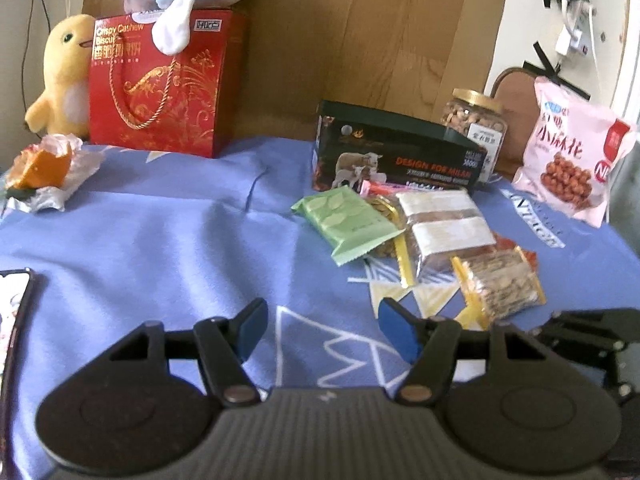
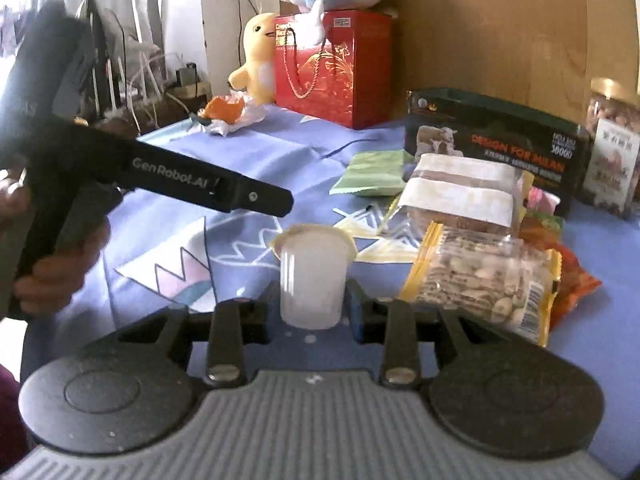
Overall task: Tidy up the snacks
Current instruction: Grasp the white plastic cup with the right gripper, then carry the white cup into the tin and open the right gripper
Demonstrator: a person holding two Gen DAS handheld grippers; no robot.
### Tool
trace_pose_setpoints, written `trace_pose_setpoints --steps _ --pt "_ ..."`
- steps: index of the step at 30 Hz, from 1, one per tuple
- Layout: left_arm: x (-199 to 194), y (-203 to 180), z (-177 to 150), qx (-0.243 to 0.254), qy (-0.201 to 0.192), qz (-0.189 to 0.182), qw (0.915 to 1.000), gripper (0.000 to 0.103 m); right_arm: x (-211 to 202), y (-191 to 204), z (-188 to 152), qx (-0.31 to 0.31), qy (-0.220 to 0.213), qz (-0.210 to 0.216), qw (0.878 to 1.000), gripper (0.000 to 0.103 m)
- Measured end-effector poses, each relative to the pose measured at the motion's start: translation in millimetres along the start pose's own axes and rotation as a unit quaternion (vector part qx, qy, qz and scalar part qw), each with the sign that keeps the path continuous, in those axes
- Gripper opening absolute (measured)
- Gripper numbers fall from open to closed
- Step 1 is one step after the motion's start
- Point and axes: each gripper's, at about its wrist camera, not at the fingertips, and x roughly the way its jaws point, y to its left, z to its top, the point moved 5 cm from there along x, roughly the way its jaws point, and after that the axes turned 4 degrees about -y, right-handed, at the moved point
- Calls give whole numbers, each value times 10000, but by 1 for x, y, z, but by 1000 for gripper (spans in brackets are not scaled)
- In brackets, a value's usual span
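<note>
two claws in view: right claw point(image 2: 313, 300) clenched on an upright white jelly cup point(image 2: 313, 276), snack pile point(image 2: 472, 240) just right-forward; left claw point(image 1: 322, 330) released, empty, farther off.

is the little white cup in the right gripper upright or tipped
Upright. The white cup stands between the right gripper fingers, its lidded rim on top and its walls vertical. Whether it is full, the pictures cannot tell.
</note>
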Motion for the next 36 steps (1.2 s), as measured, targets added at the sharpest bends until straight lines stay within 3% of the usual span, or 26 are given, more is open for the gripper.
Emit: trace_pose_setpoints --steps 1,5,10,13,16,18,26,30,36 --pt "1 2 0 42 6 14 10000 63 0 -3 2 117 -19 -22 9999 53" --pt "-3 0 0 16 26 -128 9999 62 -15 -12 -6 441 -127 -79 9989 55" --pt "-12 -14 9 -240 8 -1130 9933 67 -20 -6 -13 423 -146 -160 9989 54" --pt "-11 -29 8 -41 56 -1274 9918 66 -19 2 -13 203 -107 -264 9994 52" --pt "2 -44 1 189 322 -1327 9905 43 -18 4 -12 120 -108 -294 9994 33" --pt "2 -48 -1 92 342 -1544 9874 32 -19 0 -13 193 -127 -248 9994 31" --pt "-12 -47 10 147 179 -1597 9869 30 -23 4 -5 78 -276 -245 9993 31" --pt "-16 -48 36 78 -52 -1785 9839 30 -20 -2 12 89 -448 -298 9985 31" --pt "4 -61 93 481 -413 -1648 9843 30 -2 -27 52 31 -861 -588 9945 31"
